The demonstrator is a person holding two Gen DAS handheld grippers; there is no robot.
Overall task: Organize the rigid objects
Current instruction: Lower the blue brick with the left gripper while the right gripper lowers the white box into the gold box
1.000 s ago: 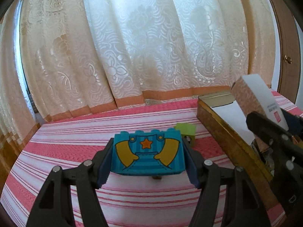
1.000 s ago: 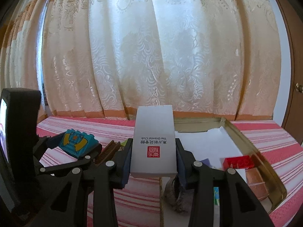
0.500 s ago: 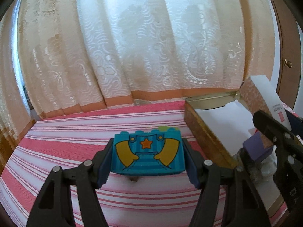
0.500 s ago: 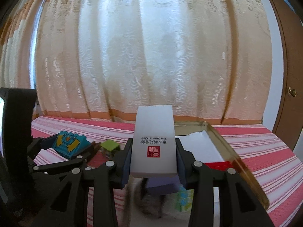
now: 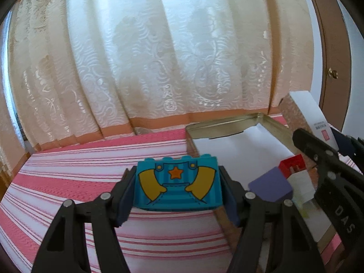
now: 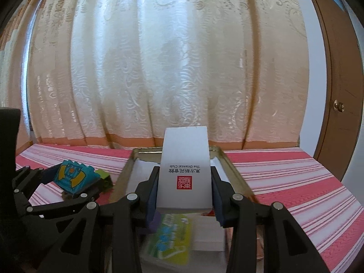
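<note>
Left gripper (image 5: 178, 188) clamped on a teal toy brick (image 5: 178, 183) with star and yellow arms printed on its face; pads press both short ends, brick lifted clear of the pink striped cloth (image 5: 91, 166). Right gripper (image 6: 184, 185) clamped on a tall white carton (image 6: 184, 170) with a red seal, held upright, long sides between the pads. Change over the last second: in the left view the gold tin (image 5: 227, 122) has slid from the right edge toward the middle, its near wall now just behind and right of the brick; in the right view the tin, earlier off to the right, now lies straight under the carton. Grip on both items unchanged. Reading: both hands have carried their loads sideways to the tin, and the carton has arrived over it while the brick hangs just short of its left wall. Inside the tin: white paper lining (image 5: 238, 150), purple block (image 5: 270, 185), red block (image 5: 292, 166), a green-and-white pack (image 6: 169, 238) blurred under the right gripper. Outside it, a lime green brick (image 6: 104, 178) lies on the cloth beside the teal one, not yet collected. Beyond: cream lace curtain (image 5: 159, 56), wooden door (image 6: 336, 79) at far right. Judgement: the drop-in comes next, and free floor in the tin looks tight for the carton
</note>
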